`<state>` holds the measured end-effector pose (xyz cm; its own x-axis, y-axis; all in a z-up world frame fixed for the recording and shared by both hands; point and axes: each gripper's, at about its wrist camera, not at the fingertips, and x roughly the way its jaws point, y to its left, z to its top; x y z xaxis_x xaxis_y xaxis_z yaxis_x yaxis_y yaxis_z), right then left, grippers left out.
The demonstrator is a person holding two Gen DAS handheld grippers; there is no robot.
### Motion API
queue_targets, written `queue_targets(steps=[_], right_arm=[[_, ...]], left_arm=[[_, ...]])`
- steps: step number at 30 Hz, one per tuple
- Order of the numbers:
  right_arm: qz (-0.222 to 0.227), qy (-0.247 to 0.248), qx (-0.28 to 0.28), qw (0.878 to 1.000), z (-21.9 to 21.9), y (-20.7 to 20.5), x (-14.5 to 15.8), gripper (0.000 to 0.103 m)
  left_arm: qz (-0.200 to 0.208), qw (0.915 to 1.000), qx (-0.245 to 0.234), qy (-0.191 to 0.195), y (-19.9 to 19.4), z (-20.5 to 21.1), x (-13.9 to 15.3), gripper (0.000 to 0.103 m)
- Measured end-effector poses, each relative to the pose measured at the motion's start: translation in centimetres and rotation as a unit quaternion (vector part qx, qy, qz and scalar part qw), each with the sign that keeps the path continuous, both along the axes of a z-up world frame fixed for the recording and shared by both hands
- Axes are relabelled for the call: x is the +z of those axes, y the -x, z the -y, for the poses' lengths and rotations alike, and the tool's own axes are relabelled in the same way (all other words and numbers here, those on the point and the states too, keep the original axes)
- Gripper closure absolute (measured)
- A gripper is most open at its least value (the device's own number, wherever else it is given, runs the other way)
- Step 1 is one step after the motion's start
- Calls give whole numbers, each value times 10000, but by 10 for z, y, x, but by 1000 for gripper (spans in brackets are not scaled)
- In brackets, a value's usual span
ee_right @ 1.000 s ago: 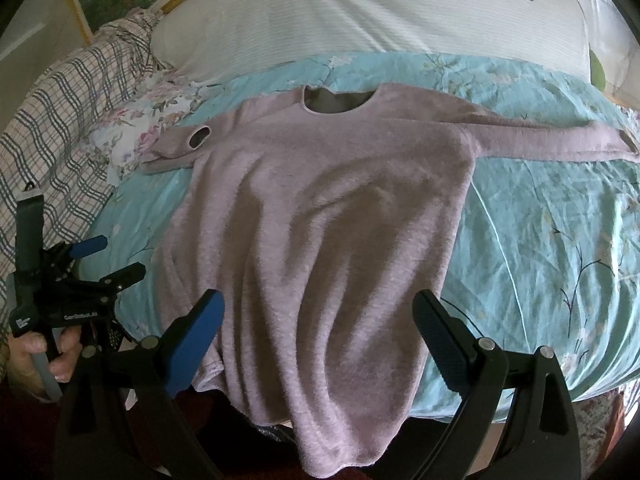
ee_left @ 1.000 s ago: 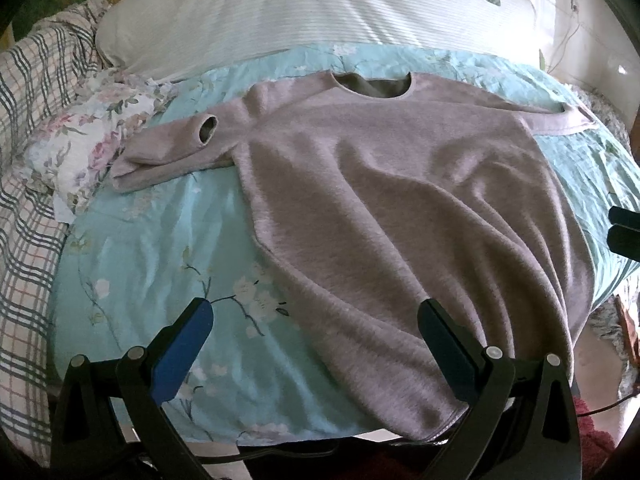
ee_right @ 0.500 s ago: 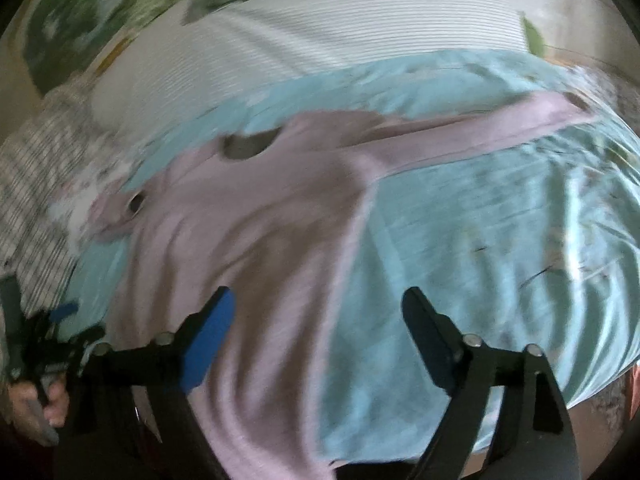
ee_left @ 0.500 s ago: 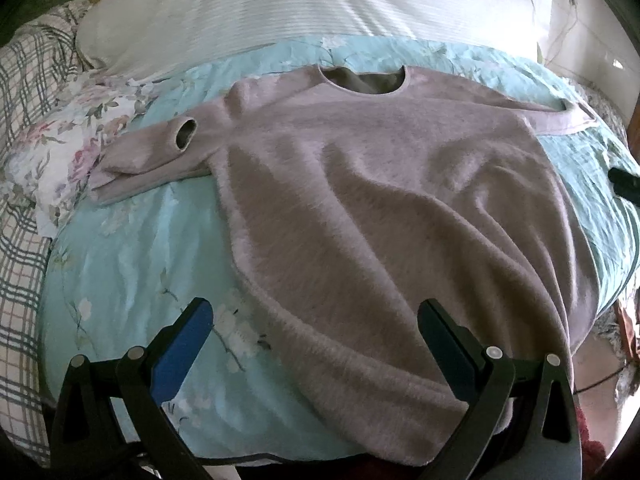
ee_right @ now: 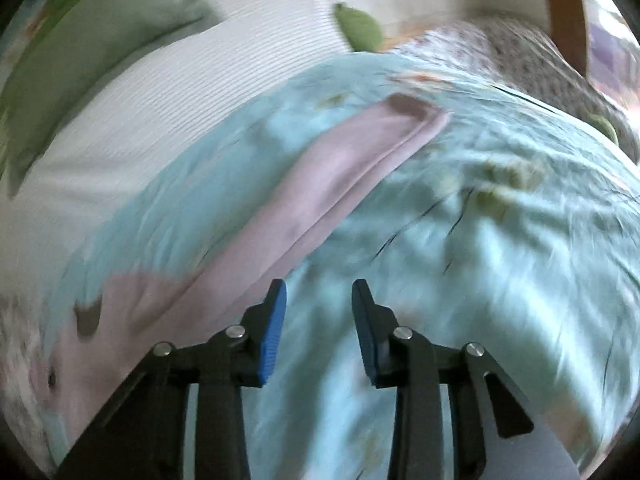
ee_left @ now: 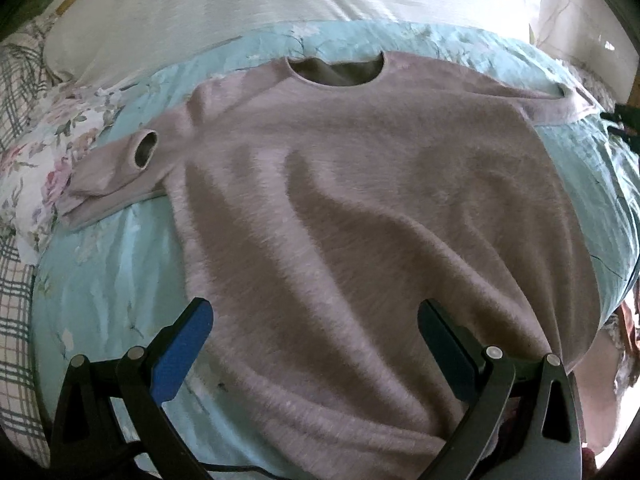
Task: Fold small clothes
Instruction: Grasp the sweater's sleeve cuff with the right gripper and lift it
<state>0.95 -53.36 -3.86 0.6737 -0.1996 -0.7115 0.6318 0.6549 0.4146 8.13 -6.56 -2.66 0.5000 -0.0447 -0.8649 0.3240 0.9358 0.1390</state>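
Left wrist view: sweater, unfolded

Sweater (ee_left: pixel 360 208): pink knit, soft, limp, light; flat on floral quilt (ee_left: pixel 120 248), hem over the bed edge. Best held at cuff (ee_right: pixel 412 108) or hem.
Left gripper (ee_left: pixel 316 332): wide open, empty.
Right gripper (ee_right: pixel 319 312): jaws just narrowing, nothing between.
Nearby: pillow (ee_left: pixel 240 8); nothing obstructs.

A sweater (ee_left: pixel 360 208) lies spread flat on a quilt (ee_left: pixel 108 264), its neck opening toward a long pillow (ee_left: pixel 248 4) behind it and its hem hanging over the near edge. One sleeve (ee_left: pixel 116 168) is folded back at the left — its cuff just beside a floral cloth (ee_left: pixel 44 152). The other sleeve (ee_right: pixel 340 176) stretches out straight to the right, flat on the quilt.
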Motion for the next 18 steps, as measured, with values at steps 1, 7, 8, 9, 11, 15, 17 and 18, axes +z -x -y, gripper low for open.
queue_targets(steps=[1,7,8,9,11,15,17,18], right_arm=[[0,-28,-176,9998,21,-6,-2,68],[-17,-433,-1000,9940,106,-26,-25,68],[-2,-441,-1085,9931,116,-29,-27,68],[-30,-456,-1185,9919,127,-33,-30,68],[4,-488,-1283,9905,144,-40,-32,68],[117,-542,-1370,9890,170,-53,-32,69],[70,-434,-1251,9912,169,-58,-29,96],[69,-430,-1129,9926,166,-61,-26,97]], left_arm=[[-22,10000,-13,-10,-3,3,-1,1],[-273,9996,-81,56,-28,26,-8,1],[-277,9996,-87,40,-31,29,-9,1],[-282,9996,-91,24,-35,33,-9,1],[-301,9995,-97,31,-44,40,-11,1],[-370,9991,-166,90,-56,52,-15,1],[-354,9991,-222,79,-58,57,-16,1],[-342,9991,-246,88,-58,59,-16,1]])
